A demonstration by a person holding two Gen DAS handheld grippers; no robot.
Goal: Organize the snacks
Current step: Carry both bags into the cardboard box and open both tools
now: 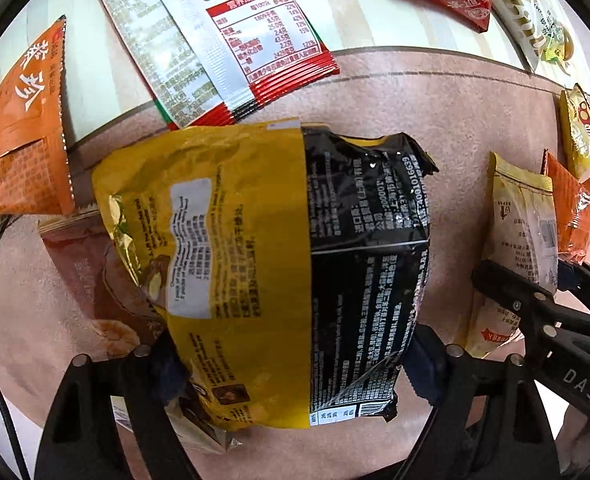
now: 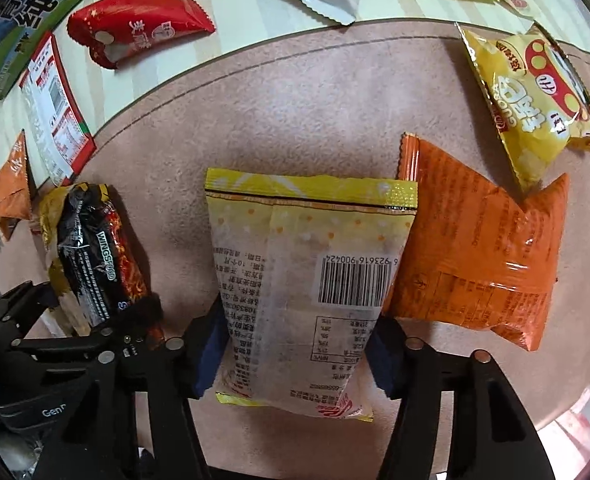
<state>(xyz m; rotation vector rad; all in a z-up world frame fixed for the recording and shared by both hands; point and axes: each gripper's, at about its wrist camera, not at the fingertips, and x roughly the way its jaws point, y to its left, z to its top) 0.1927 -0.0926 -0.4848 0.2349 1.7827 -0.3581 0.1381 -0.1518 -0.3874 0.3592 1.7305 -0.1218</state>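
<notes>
Left wrist view: left gripper point(image 1: 295, 364) clamps the yellow-black snack bag point(image 1: 271, 272) above the pink mat point(image 1: 435, 92); right gripper point(image 2: 295, 354) pinches the pale yellow packet point(image 2: 307, 280), probably lifted. Next: place both alongside the orange packet point(image 2: 479, 252).

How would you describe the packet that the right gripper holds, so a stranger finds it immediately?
Start at the pink mat. The right gripper clamps a pale yellow packet there, barcode facing up. Its neighbour, the orange packet, is fully orange; this one is pale with a yellow sealed top.

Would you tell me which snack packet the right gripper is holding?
The pale yellow packet with the barcode, pinched in the right gripper; the orange packet beside it lies free.
</notes>
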